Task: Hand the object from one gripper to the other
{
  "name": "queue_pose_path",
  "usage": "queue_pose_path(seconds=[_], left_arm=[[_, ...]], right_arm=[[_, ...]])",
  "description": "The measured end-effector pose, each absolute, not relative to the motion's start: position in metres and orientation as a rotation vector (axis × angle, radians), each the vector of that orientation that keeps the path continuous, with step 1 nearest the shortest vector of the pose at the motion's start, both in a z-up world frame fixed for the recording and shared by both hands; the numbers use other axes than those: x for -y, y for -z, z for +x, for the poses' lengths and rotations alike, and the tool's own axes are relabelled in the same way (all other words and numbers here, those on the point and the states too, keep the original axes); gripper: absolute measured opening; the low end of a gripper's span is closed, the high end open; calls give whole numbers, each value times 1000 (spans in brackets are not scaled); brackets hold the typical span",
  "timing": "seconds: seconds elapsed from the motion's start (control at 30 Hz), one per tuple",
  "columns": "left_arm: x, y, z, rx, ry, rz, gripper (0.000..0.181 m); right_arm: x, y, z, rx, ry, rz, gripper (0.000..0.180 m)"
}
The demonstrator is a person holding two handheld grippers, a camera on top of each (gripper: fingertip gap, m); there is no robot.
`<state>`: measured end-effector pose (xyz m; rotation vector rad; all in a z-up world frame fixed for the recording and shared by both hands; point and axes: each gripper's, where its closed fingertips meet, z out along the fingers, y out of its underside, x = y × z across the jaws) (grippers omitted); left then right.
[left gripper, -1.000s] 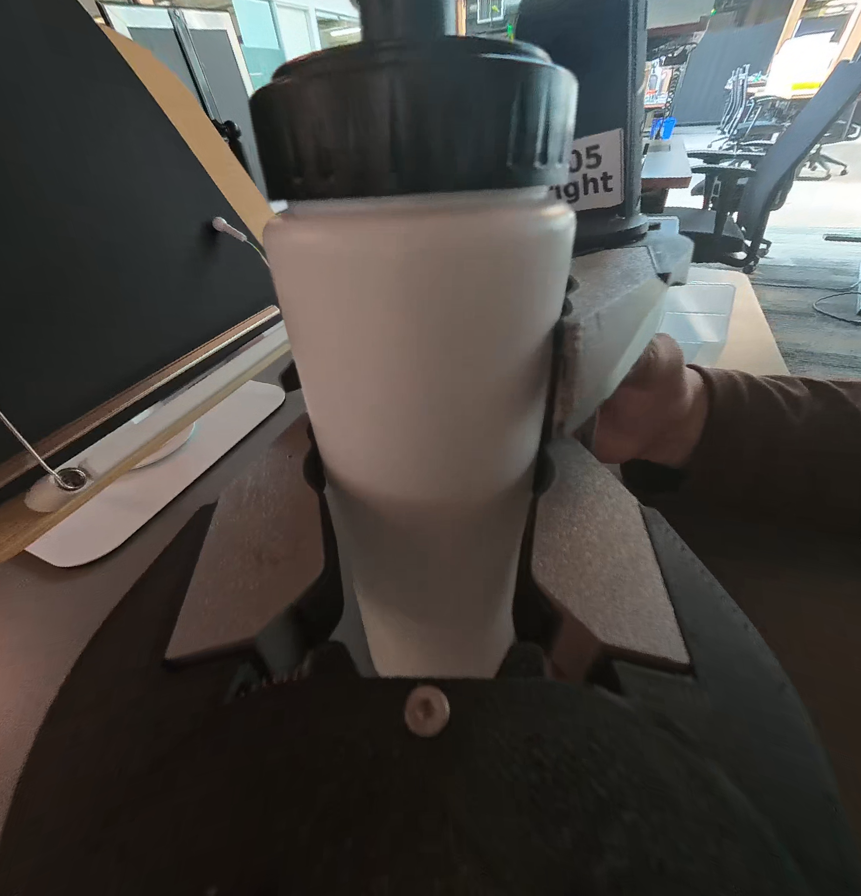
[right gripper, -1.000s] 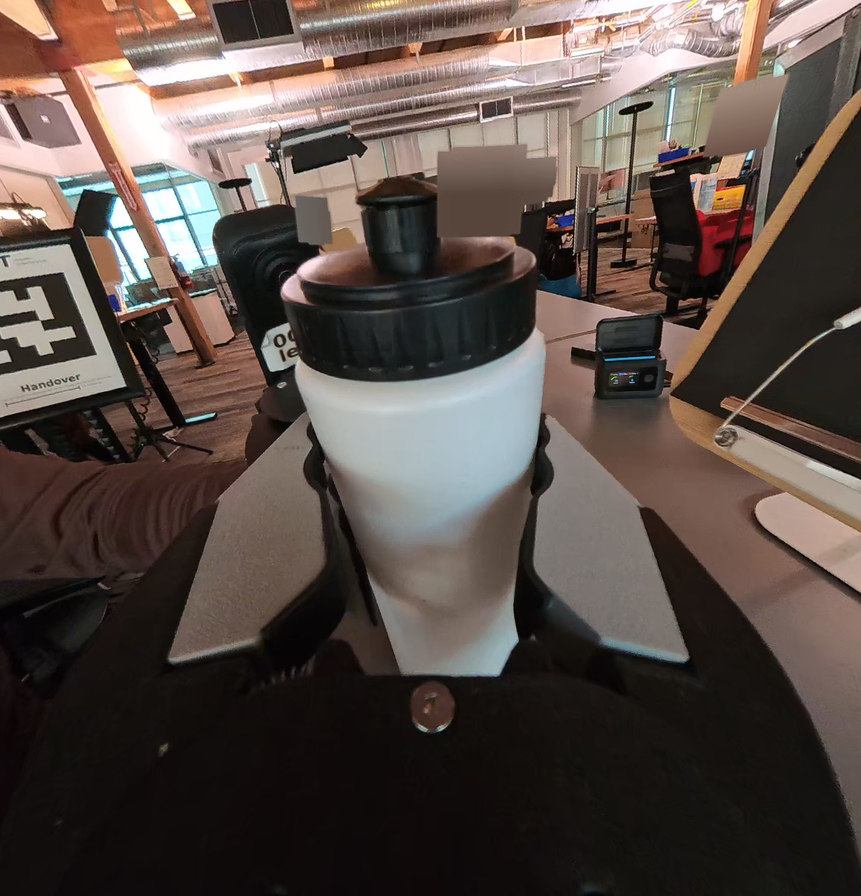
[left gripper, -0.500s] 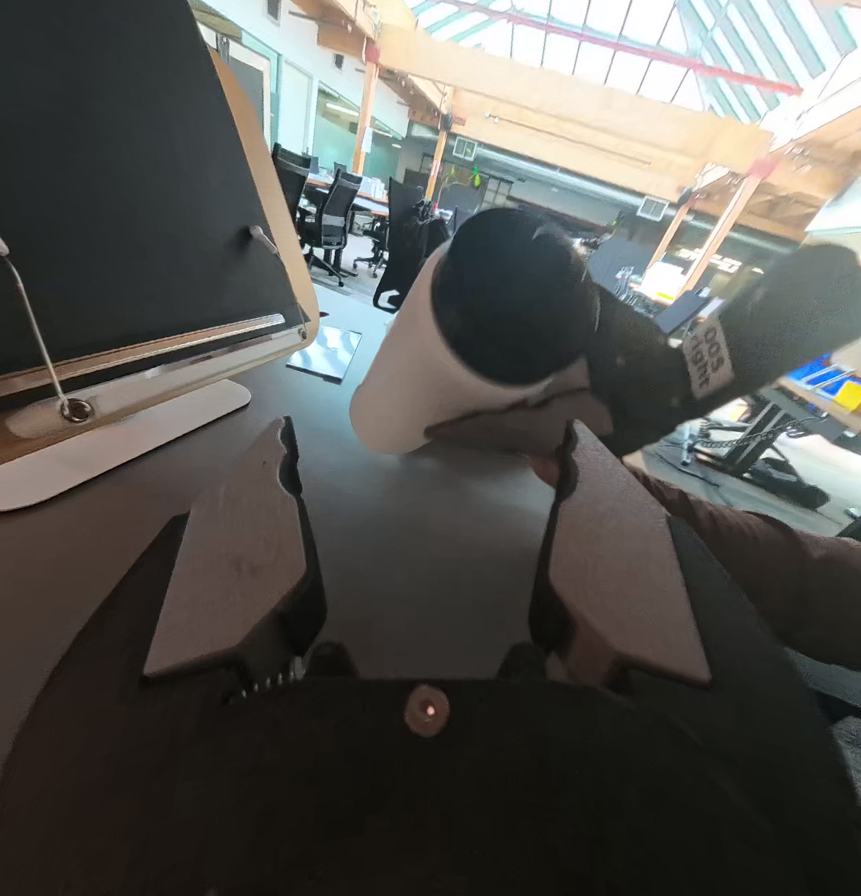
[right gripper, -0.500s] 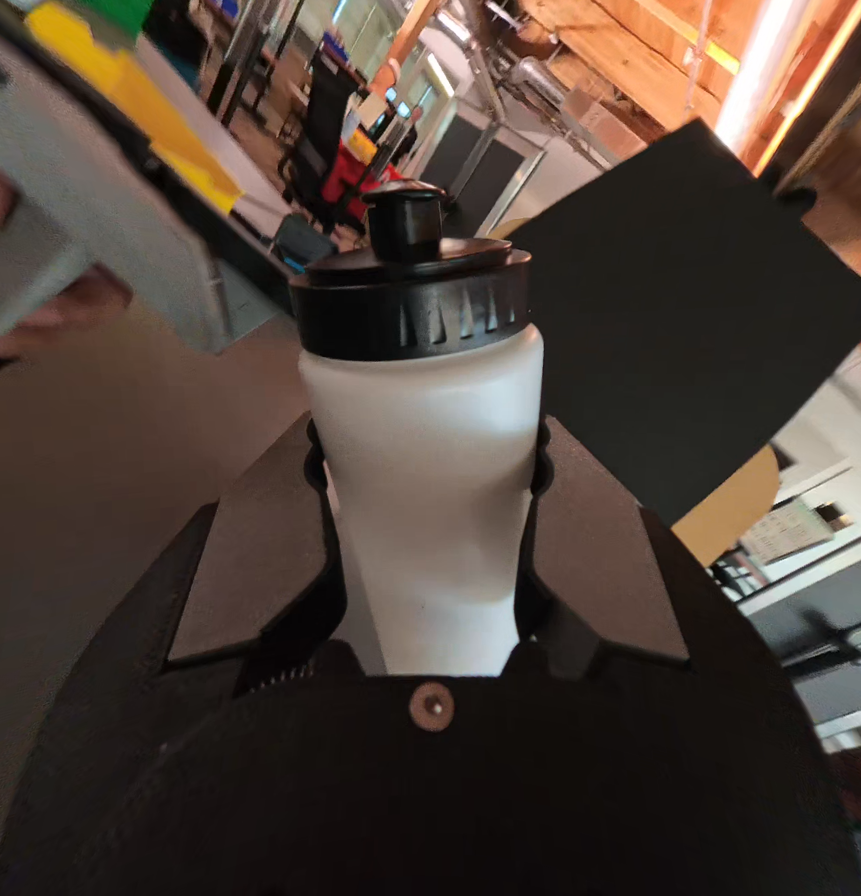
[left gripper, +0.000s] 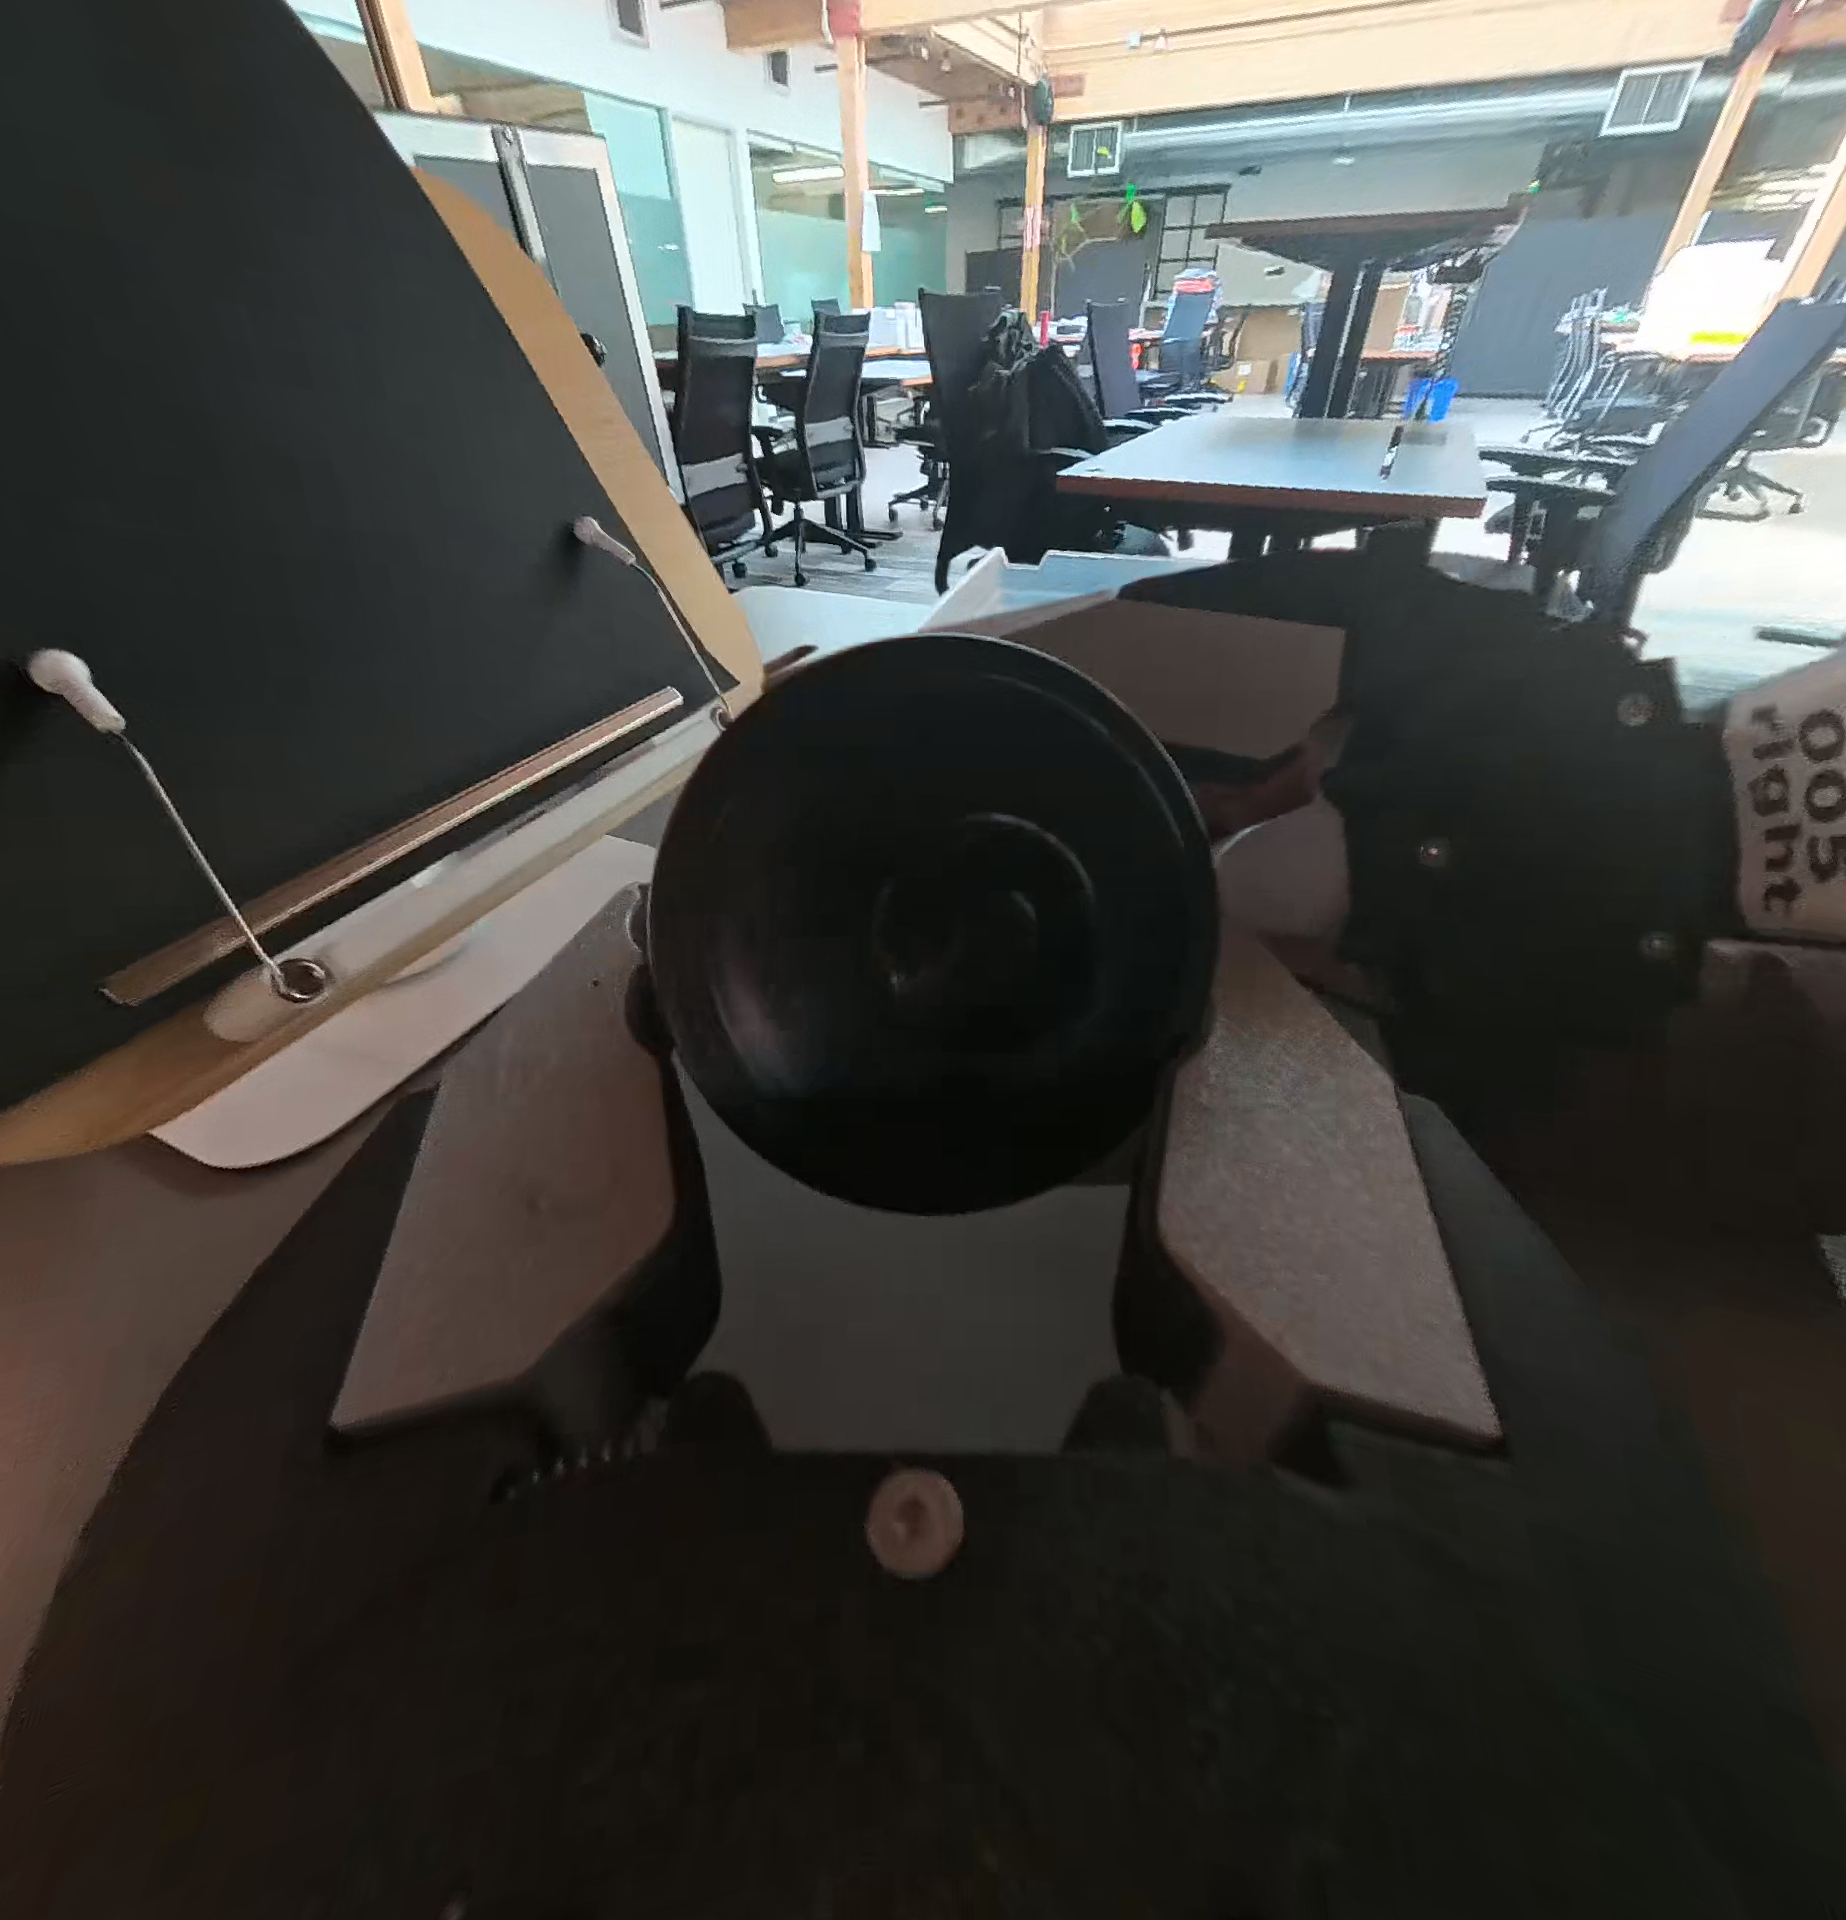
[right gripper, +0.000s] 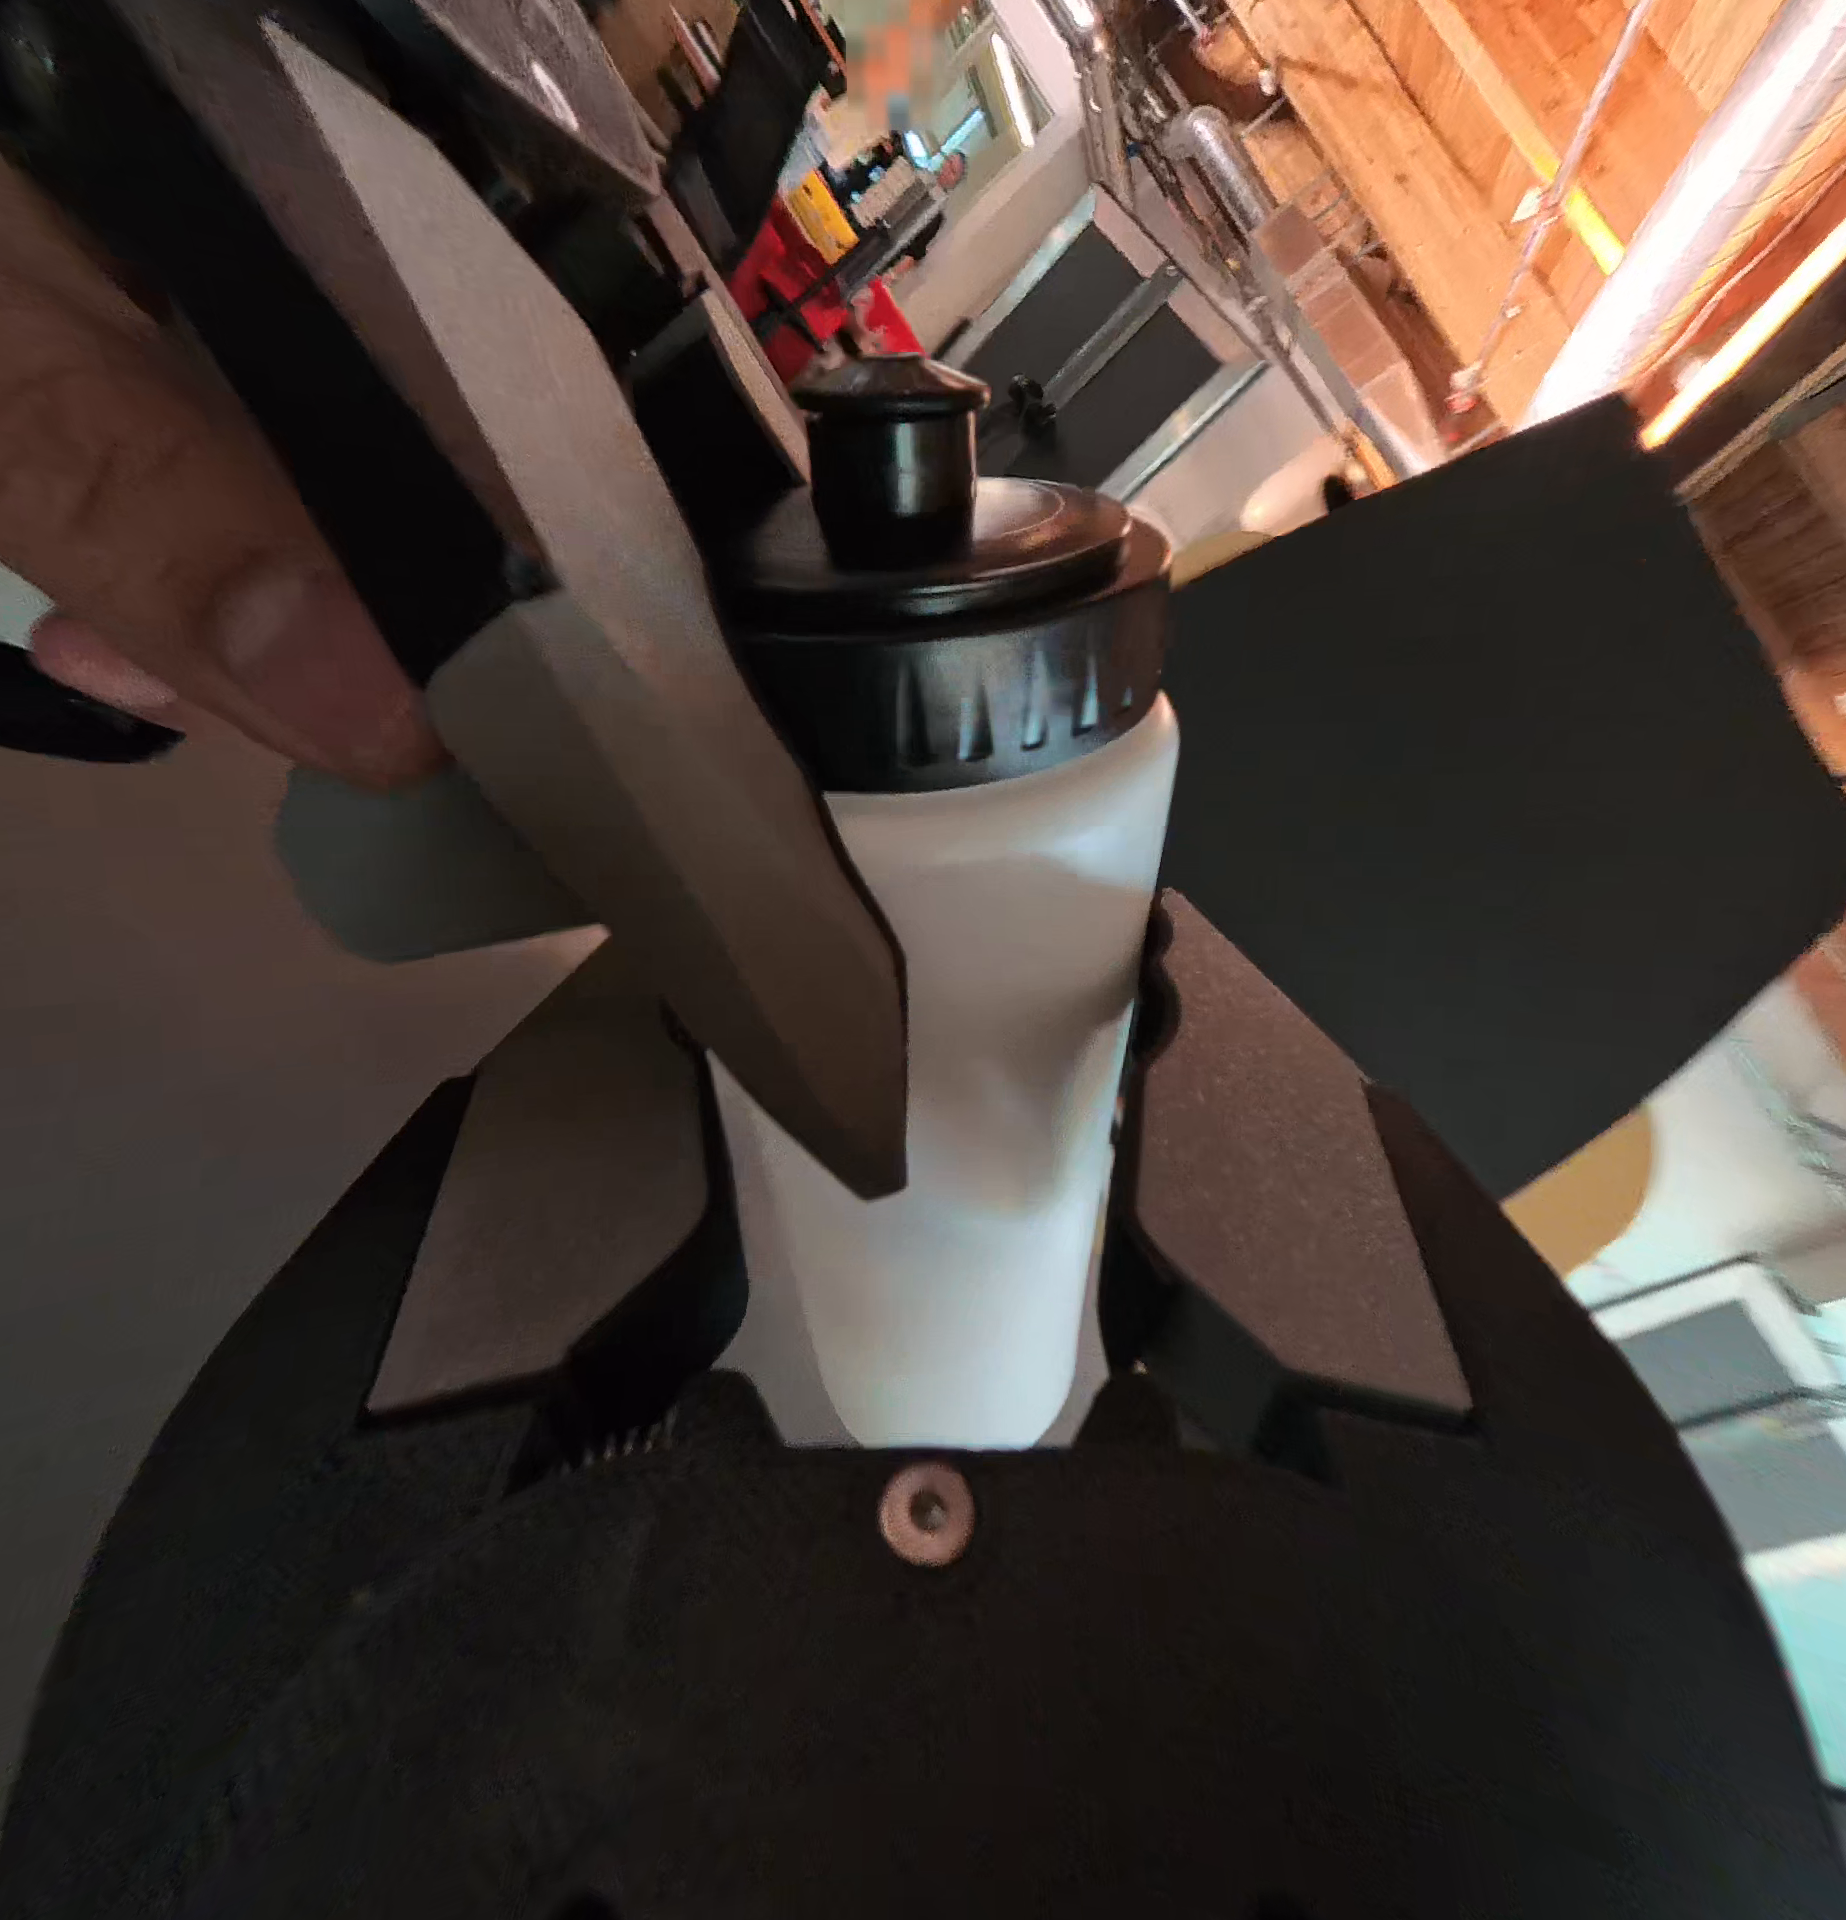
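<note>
Bottle handover, both tools at bottle.
Right tool clamped on bottle; left tool straddling cap, apart, not yet gripping. Early release risks a drop.

An open office: black swivel chairs around long desks, timber posts, glass partitions, exposed ceiling ducts.
</note>
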<state>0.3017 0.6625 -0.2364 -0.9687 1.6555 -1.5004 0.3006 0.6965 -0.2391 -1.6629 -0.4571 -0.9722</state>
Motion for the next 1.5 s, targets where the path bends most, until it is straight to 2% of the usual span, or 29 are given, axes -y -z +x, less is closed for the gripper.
queue_pose_path(seconds=[0.2,0.33,0.37,0.47,0.53,0.6,0.77,0.97,1.03,1.2,1.37,1.5], left_arm=[[-680,219,292,-1584,1607,-984,94],[-704,201,285,-1461,1670,-986,95],[-713,197,283,-1421,1672,-990,95],[-733,181,277,-1280,1639,-943,94],[-728,165,266,-1232,1571,-805,95],[-712,153,255,-1222,1466,-659,95],[-668,158,252,-1270,1109,-457,95],[-610,199,259,-1443,674,-128,93],[-599,206,258,-1462,639,-67,94],[-606,221,267,-1531,633,-100,94],[-626,235,275,-1537,728,-239,94],[-628,240,269,-1674,1018,-426,86]], right_arm=[[-689,234,286,468,776,-1591,69],[-668,225,285,368,467,-1553,49],[-664,225,286,299,296,-1594,50],[-658,221,273,48,-452,-1623,73],[-656,204,268,-93,-926,-1455,77],[-655,195,268,-160,-1182,-1320,76],[-666,195,264,-254,-1302,-1261,114],[-661,188,260,-260,-1488,-1163,116],[-659,190,259,-241,-1513,-1156,107],[-665,205,268,-288,-1586,-1150,102],[-665,206,296,-327,-1358,-1161,95],[-657,198,314,-301,-1079,-1211,95]])
